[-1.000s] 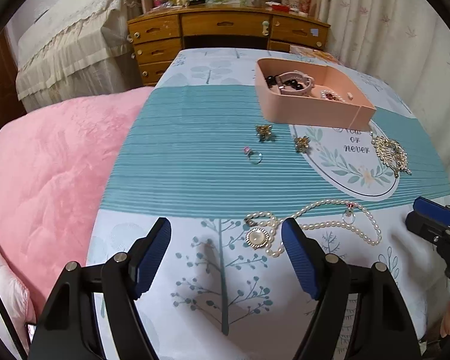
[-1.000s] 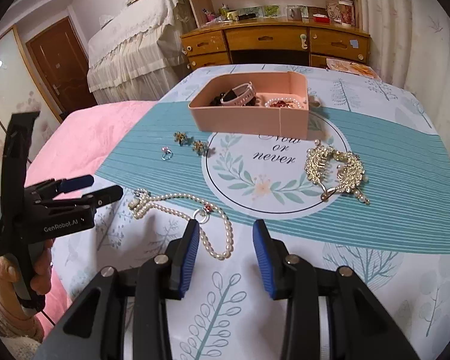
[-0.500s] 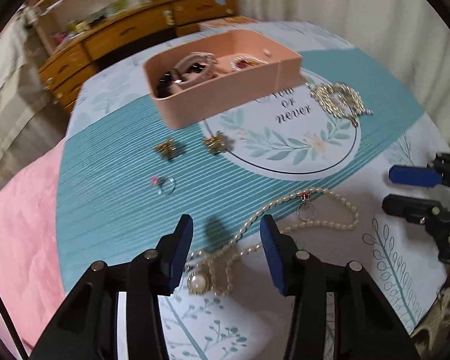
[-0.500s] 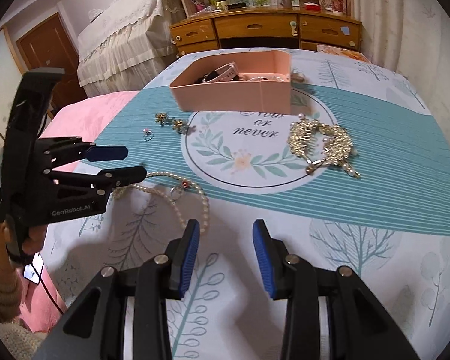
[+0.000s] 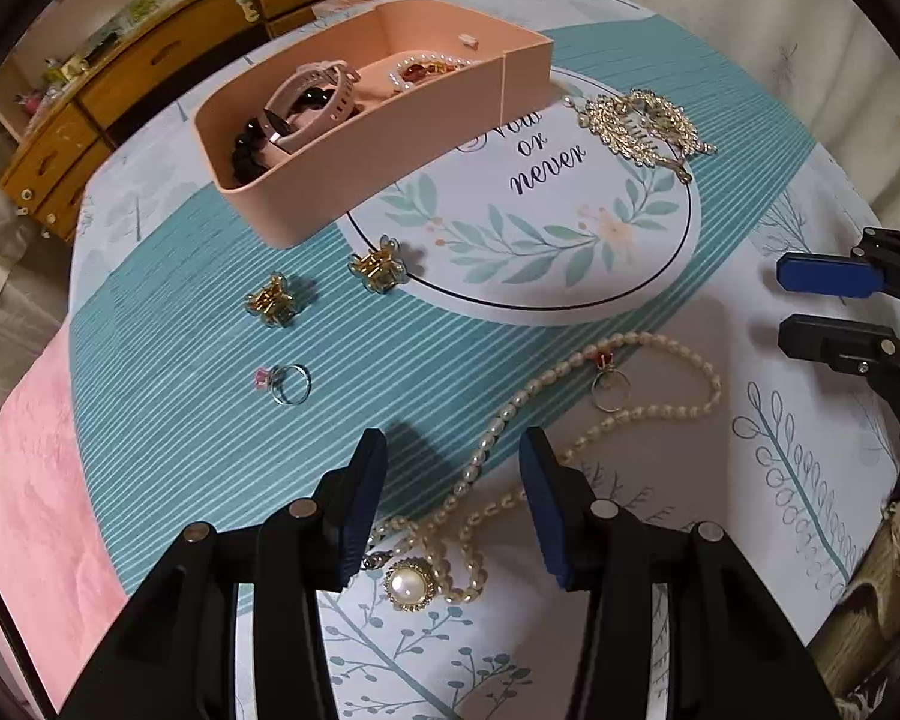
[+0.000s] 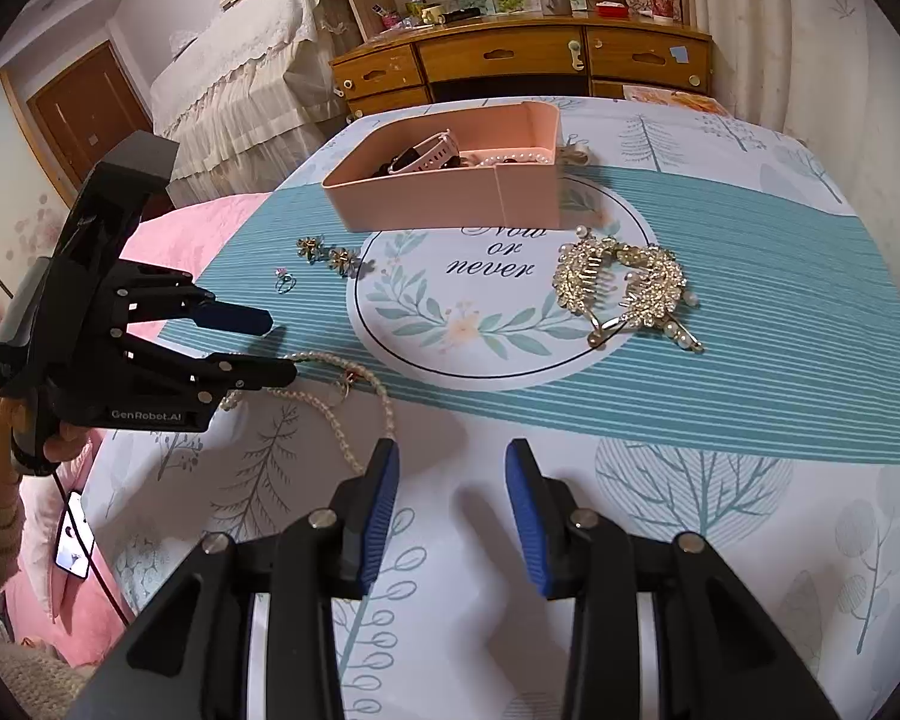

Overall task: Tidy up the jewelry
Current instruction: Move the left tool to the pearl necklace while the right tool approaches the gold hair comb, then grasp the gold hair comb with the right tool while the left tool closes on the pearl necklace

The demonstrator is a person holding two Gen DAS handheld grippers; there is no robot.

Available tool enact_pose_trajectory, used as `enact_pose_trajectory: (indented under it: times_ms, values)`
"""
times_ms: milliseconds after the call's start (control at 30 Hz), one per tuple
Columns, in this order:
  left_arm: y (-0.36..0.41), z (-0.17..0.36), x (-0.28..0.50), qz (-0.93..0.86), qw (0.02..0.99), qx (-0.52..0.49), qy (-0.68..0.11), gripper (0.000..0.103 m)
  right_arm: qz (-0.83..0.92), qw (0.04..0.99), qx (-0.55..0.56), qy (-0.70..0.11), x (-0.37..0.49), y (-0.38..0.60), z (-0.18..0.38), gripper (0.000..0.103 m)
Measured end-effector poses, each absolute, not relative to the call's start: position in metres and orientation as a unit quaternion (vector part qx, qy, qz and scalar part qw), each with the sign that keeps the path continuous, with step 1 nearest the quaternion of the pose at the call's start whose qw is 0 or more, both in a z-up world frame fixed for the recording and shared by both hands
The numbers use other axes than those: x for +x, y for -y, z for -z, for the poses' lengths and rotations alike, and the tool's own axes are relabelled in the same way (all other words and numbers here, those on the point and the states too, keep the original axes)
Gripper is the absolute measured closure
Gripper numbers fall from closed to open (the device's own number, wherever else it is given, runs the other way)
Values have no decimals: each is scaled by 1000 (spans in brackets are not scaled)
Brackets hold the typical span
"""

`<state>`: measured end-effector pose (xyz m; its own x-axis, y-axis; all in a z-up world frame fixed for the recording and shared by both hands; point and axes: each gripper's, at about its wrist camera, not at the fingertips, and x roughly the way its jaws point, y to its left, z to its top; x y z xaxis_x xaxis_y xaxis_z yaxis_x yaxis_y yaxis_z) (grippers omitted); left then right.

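Left wrist view, read left to right: pink-stone ring (image 5: 288,383) lying alone on the teal stripes; two gold flower clips (image 5: 272,300) just beyond it, near the pink tray (image 5: 390,144); the tray is seen to hold a watch and beads already; pearl necklace (image 5: 570,420) sprawled on the tabletop (image 5: 780,480), its strand passing between the fingers of the left tool (image 5: 453,498), its round pearl pendant (image 5: 408,585) lying under that tool; the left tool is held partly open, nothing gripped; a second small ring (image 5: 611,387) rests against the strand; gold hair comb (image 5: 636,123) well apart, right of the tray.

Right wrist view: right tool (image 6: 453,510) held partly open and empty, the necklace's loop end just left of its left finger.

Risks judged: if the left tool is closed on a single strand, the rest may be dragged and the small ring snagged or flung off the tabletop; beads may slip from the pads; a long trailing strand may be caught on the tray wall and left hanging outside; the loose ring by the strand could be carried along unnoticed.
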<state>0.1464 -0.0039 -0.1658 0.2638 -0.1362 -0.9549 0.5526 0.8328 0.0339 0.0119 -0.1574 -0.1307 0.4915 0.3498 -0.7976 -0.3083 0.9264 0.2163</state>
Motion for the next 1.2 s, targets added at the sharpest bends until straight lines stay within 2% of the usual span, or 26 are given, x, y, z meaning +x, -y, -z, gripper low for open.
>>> enact_pose_trajectory:
  times_ms: [100, 167, 200, 233, 267, 333, 567, 767, 967, 1200]
  values:
    - [1, 167, 156, 229, 758, 168, -587, 61, -190, 862, 25, -469, 12, 158, 132, 66]
    - [5, 166, 157, 230, 750, 175, -595, 66, -189, 862, 26, -469, 11, 158, 132, 66]
    - [7, 165, 158, 232, 746, 178, -599, 75, -189, 862, 27, -469, 11, 158, 132, 66]
    - [10, 164, 156, 236, 741, 182, -602, 89, -188, 863, 28, -469, 11, 159, 132, 66]
    - [14, 164, 154, 239, 735, 186, -607, 95, -187, 863, 30, -468, 11, 160, 131, 66]
    - [19, 163, 150, 234, 733, 196, -608, 100, -184, 864, 33, -467, 12, 162, 131, 66]
    - [10, 153, 147, 183, 756, 142, -612, 101, -155, 877, 43, -452, 18, 184, 120, 66]
    - [-13, 112, 139, 181, 798, 48, -573, 101, -105, 884, 80, -448, 43, 233, 112, 66]
    - [-20, 86, 135, 185, 818, -27, -544, 101, -86, 870, 120, -470, 80, 258, 114, 66]
    - [-16, 58, 131, 185, 837, -63, -512, 101, -83, 842, 160, -508, 121, 253, 129, 66]
